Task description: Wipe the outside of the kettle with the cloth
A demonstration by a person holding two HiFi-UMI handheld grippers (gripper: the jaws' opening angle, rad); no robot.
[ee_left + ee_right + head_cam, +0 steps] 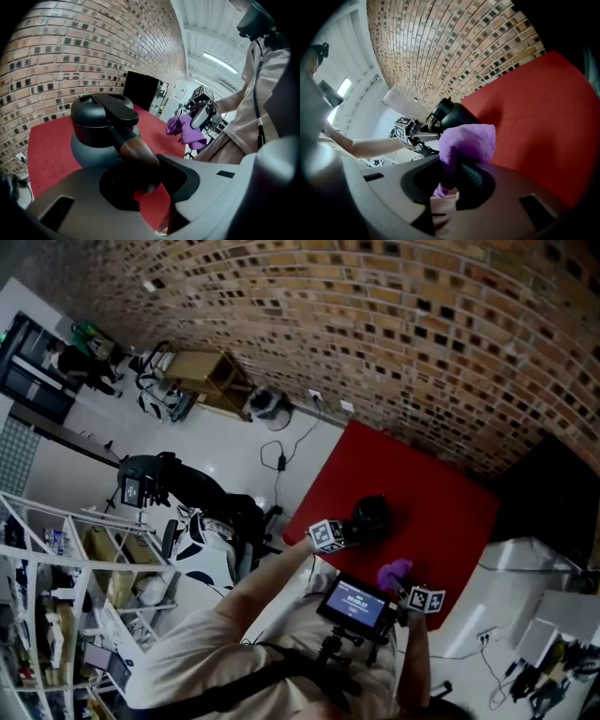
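Cloth [466,140], soft and light, sits clamped in right gripper [449,182] jaws, while left gripper [148,180] jaws, slightly parted, straddle the handle [136,152], likely the natural hold on the rigid, heavier kettle [91,150].

The head camera looks steeply down from well above the left gripper [349,531] and right gripper [401,582]. Each gripper's camera sits close behind its jaws. All three views share the kettle [372,515] between the tongs.
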